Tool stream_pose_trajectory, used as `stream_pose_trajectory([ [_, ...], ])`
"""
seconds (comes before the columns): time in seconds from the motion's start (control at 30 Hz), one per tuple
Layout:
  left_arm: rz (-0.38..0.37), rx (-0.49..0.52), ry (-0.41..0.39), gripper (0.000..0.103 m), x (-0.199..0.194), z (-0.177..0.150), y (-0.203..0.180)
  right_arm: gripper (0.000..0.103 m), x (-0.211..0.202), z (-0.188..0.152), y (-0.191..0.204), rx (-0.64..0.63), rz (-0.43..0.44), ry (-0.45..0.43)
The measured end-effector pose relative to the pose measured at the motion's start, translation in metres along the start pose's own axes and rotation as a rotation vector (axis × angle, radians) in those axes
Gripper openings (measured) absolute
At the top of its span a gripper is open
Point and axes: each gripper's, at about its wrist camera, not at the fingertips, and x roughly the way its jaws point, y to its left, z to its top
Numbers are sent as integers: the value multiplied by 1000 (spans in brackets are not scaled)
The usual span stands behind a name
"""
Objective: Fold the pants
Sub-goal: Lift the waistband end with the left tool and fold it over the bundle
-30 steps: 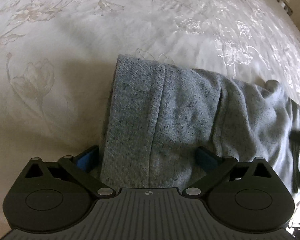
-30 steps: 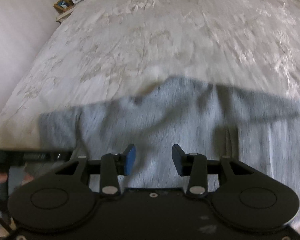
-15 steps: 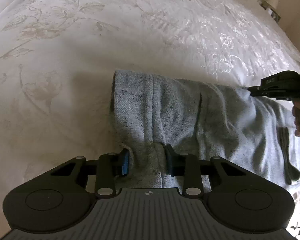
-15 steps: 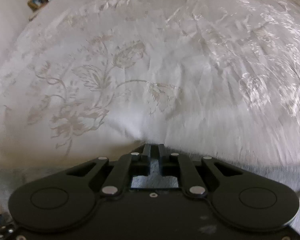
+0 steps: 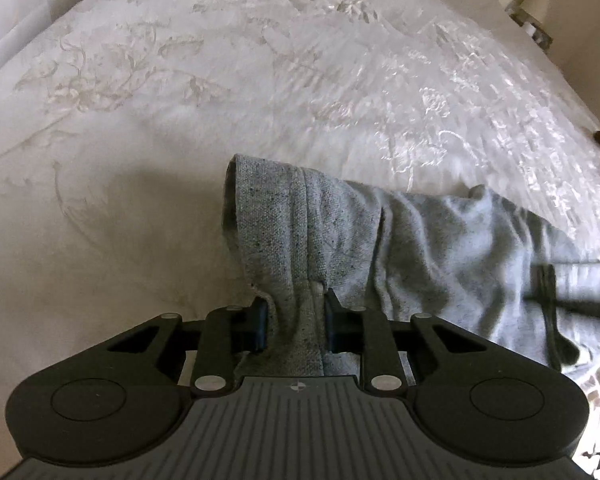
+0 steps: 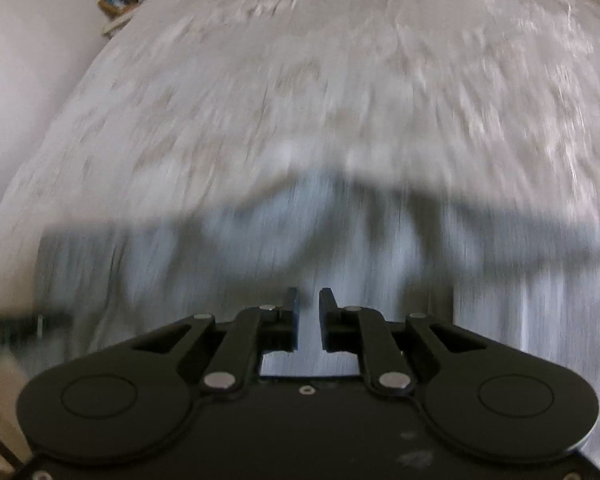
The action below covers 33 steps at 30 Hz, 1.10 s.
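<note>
Jaws first: the left gripper (image 5: 296, 322) has just been closing, and its jaws now pinch a bunched fold of grey cloth at the cuff end of the pants (image 5: 400, 248). The right gripper (image 6: 308, 320) shows jaws drawn near together with a narrow gap, having just opened a touch; grey cloth fills the blurred view behind them, but whether any of it is gripped I cannot tell.

Largest in both views is the bed (image 5: 180, 120), covered in a pale spread with raised floral stitching. On it lies the pair of grey marled sweatpants, stretched sideways, the cuffed leg end at the left gripper and the wider part reaching toward the right — a dark drawstring (image 5: 548, 304) trails there.

These pants look soft, thick and limp, light to lift, and likely to sag and slump between two holds. Best grips are probably the firmer sewn edges — cuff and waistband — pinching all layers together.
</note>
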Motion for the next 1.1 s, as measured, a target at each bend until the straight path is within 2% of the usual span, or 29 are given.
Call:
stream_pose_trajectory([
  [0.13,-11,-13,-20,23,-9,2,-5,13,-5,-60,3,2,-18,108],
  [0.27,-2,1,-43,21,-20,2,-16,13,-6,-89,4,-9,-17,126],
  [0.47,16,-27,-77,20,-36,2,-35,13,2,-89,-7,-85,23,123],
  [0.63,73,-24,-135,18,-59,-1,-72,12,9,-96,-14,-139,73,113],
  [0.77,106,-27,-193,18,-82,5,-111,12,-6,-83,-36,-156,157,120],
  [0.93,94,17,-258,18,-97,13,-180,18,-50,-61,-88,-48,269,6],
  [1.03,43,46,-267,18,-85,15,-228,18,-68,-52,-130,-8,278,-34],
  [1.1,-3,69,-245,18,-66,15,-262,18,-74,-48,-162,15,257,-44],
])
